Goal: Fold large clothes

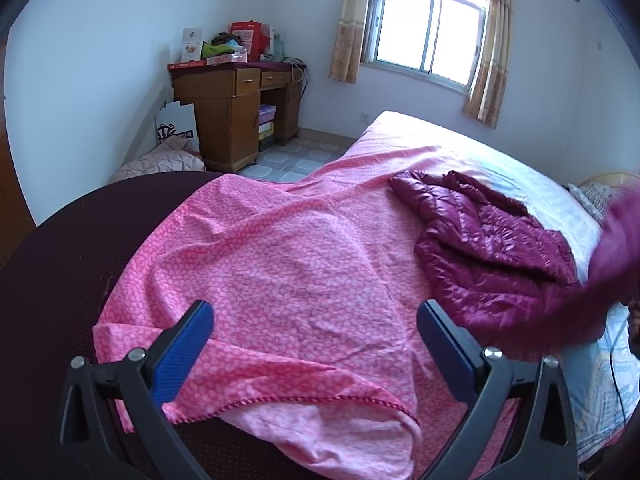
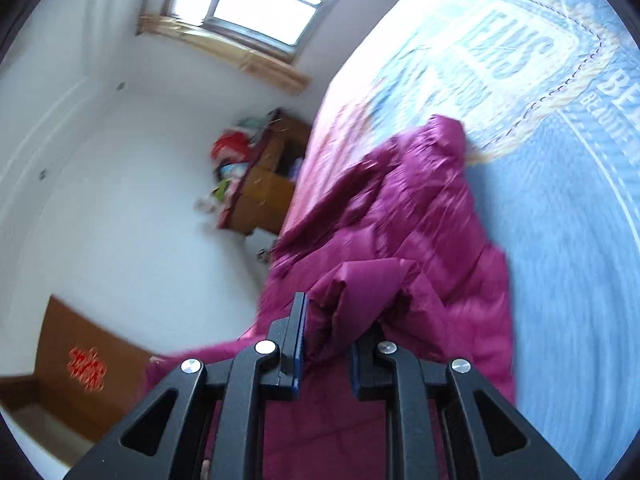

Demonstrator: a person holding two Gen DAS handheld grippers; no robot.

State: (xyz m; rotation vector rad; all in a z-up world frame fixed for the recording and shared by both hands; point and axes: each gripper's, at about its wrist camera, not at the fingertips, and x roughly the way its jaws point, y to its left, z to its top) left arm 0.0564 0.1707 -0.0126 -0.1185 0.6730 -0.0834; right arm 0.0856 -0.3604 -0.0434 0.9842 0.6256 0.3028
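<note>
Fabric of the magenta puffer jacket (image 2: 384, 240) bunches between my right gripper (image 2: 324, 344) fingers, which pinch a fold, tilted over the bed (image 2: 560, 200). My left gripper (image 1: 316, 328) hovers spread wide above the pink patterned sheet (image 1: 280, 248), empty. I see the quilted, glossy jacket crumpled on the bed's right side; a wooden desk (image 1: 236, 116) stands by the window (image 1: 428, 28).

The jacket (image 1: 492, 248) lay crumpled on the bed (image 1: 460, 140), right of the spread sheet (image 1: 288, 264) and ahead of the left gripper (image 1: 316, 336). A desk (image 1: 236, 116) stood beyond the bed's left side, with the window (image 1: 428, 28) to its right.
</note>
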